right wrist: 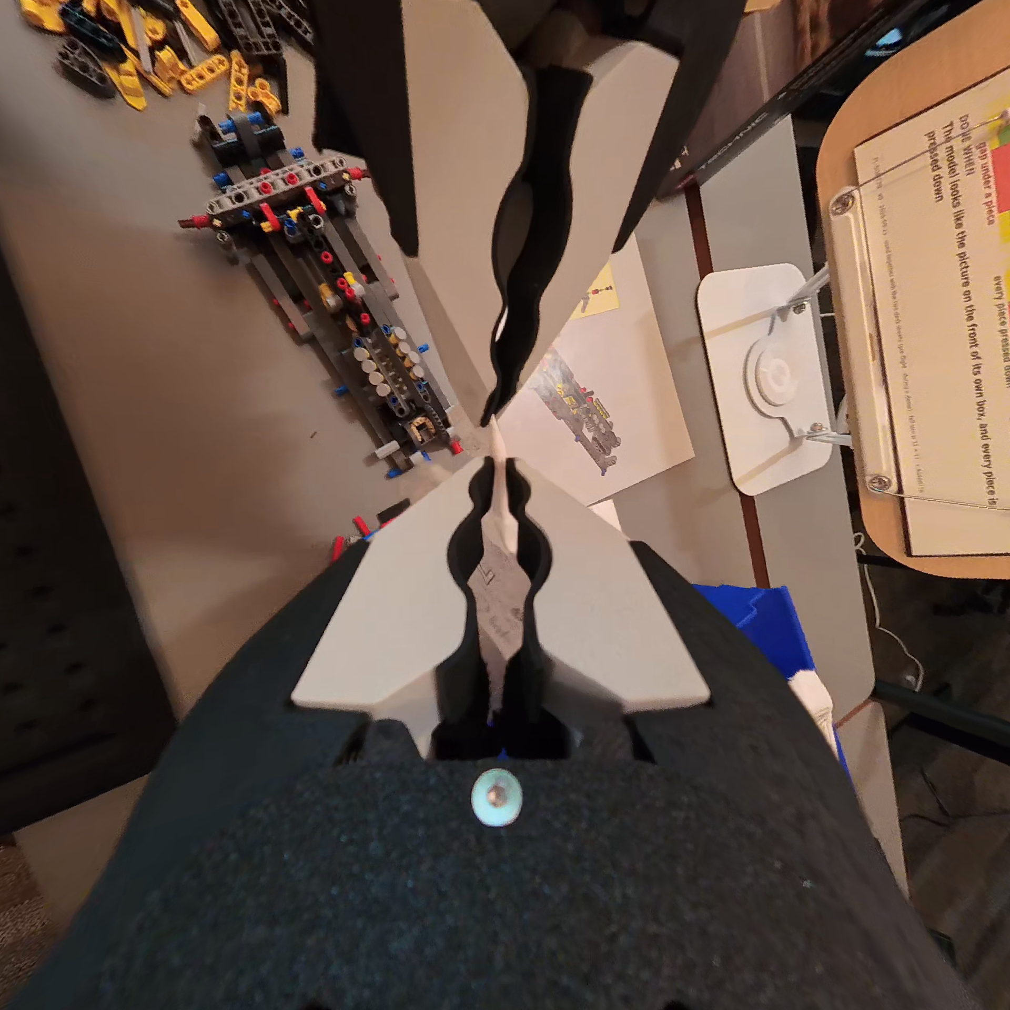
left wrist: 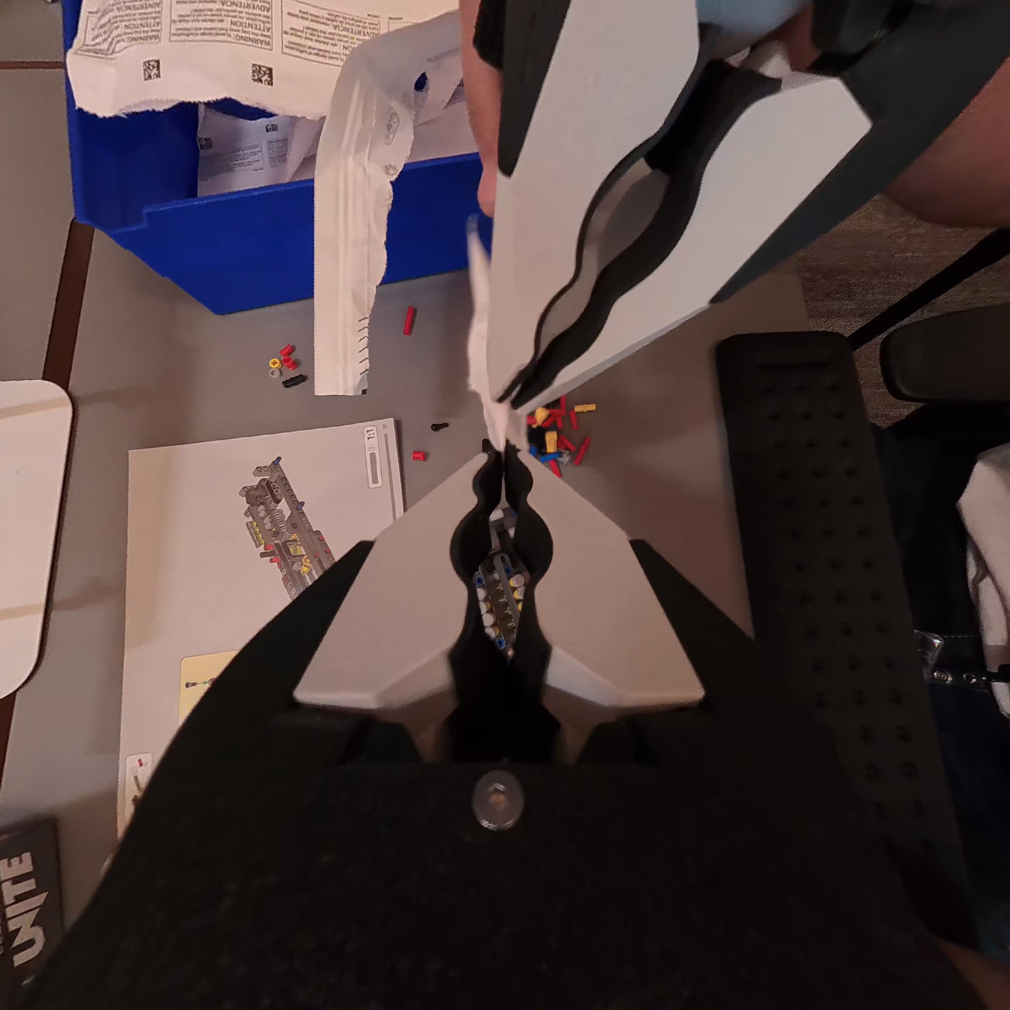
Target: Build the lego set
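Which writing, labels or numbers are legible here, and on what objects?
I do not quote writing, so this lists only the things that bear it.
White paper bags in blue plastic bin: printed blocks, codes.
White instruction booklet: small marks.
Laminated sheet on wooden board: legible print.
Pinched white paper scrap: blurred.

I read this as an office-style data-collection room: grey work table (left wrist: 218,328), carpeted floor (left wrist: 874,262) at upper right, black office chair (left wrist: 820,546) at right. At the right of the right wrist view, a printed instruction sheet (right wrist: 940,328) lies on a wooden side table (right wrist: 852,109).
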### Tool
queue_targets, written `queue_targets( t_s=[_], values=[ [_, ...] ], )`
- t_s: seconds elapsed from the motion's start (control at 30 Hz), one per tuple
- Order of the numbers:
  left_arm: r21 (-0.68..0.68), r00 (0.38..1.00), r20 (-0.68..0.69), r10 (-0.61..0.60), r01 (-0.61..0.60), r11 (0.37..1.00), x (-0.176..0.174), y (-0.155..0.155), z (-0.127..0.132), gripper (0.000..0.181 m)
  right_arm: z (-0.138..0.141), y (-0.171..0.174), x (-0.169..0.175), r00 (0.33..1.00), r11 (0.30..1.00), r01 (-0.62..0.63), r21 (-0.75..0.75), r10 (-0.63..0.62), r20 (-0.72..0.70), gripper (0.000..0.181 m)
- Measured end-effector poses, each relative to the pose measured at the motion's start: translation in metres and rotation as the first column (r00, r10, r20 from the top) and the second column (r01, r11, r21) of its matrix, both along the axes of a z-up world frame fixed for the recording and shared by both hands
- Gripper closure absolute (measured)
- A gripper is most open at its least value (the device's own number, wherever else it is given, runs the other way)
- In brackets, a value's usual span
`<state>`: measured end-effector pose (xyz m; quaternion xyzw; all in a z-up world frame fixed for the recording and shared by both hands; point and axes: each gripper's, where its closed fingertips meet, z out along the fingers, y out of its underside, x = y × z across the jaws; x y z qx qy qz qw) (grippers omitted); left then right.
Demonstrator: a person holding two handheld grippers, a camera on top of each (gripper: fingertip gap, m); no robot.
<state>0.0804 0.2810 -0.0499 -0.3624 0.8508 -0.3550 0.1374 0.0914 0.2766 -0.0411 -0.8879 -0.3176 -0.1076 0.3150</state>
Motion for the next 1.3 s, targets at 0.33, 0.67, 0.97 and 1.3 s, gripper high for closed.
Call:
queue_targets(
  t_s=[0.33, 0.67, 0.97, 1.3],
  values=[
    [-0.063, 0.999, 0.037, -0.031, 0.033, 0.997, 0.001, -0.005, 0.009, 0.181, -0.008, 0.006, -0.001, 1.0, 1.0, -0.015, 0.0, 0.015, -0.011, 0.181],
    [-0.078, 0.996, 0.073, -0.054, 0.06, 0.995, -0.002, 0.005, 0.01, 0.181, 0.004, -0.002, 0.004, 0.967, 0.997, 0.008, 0.083, 0.014, -0.256, 0.144],
    [-0.118, 0.985, 0.135, -0.108, 0.124, 0.985, -0.008, 0.003, 0.02, 0.181, 0.01, -0.023, -0.013, 0.717, 0.986, -0.161, -0.038, 0.09, -0.691, 0.146],
    [-0.186, 0.986, 0.147, -0.084, 0.111, 0.976, -0.003, 0.003, 0.027, 0.181, -0.001, -0.026, 0.012, 0.886, 0.997, 0.015, 0.078, 0.022, -0.462, 0.159]
  ],
)
